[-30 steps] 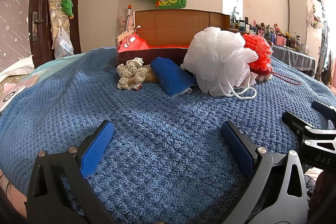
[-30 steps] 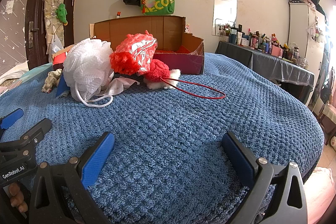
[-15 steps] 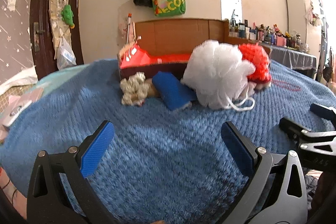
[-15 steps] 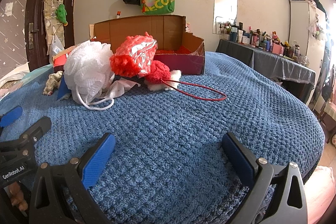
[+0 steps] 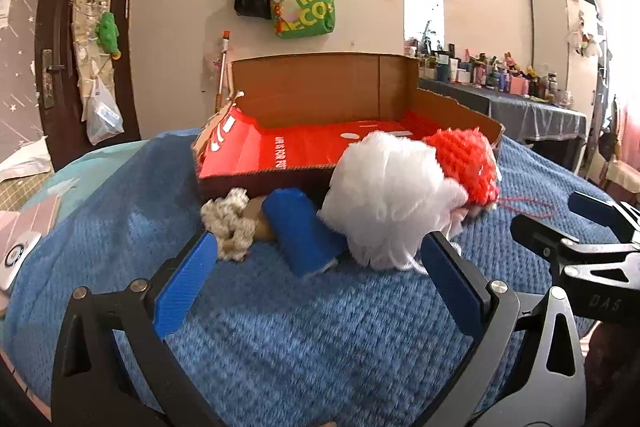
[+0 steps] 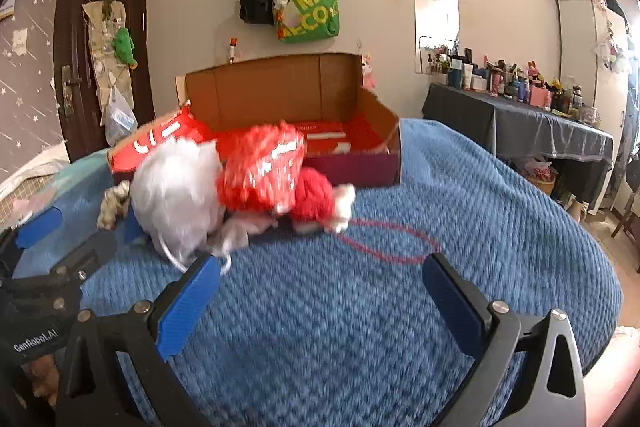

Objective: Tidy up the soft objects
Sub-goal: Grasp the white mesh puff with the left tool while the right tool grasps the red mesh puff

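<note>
Soft objects lie in a pile on the blue blanket [image 5: 280,327] in front of an open cardboard box [image 5: 320,95] with a red lining. In the left wrist view I see a cream knitted piece [image 5: 230,223], a rolled blue cloth [image 5: 302,231], a white mesh bath puff [image 5: 384,195] and a red mesh puff [image 5: 464,159]. The right wrist view shows the white puff [image 6: 176,187], the red puff [image 6: 264,167], a red-and-white plush [image 6: 324,199] and a red cord loop [image 6: 392,239]. My left gripper [image 5: 318,283] is open and empty, just short of the blue cloth. My right gripper [image 6: 320,291] is open and empty, short of the pile.
The box [image 6: 296,99] stands behind the pile. A dark door [image 5: 76,39] is at the far left. Bags [image 5: 304,7] hang on the wall. A dark-clothed table with bottles [image 6: 520,119] stands to the right. The blanket edge drops off at right [image 6: 600,267].
Both grippers have risen and moved forward toward the pile, so the box interior now shows. The objects have not moved. Both jaws stay open.
</note>
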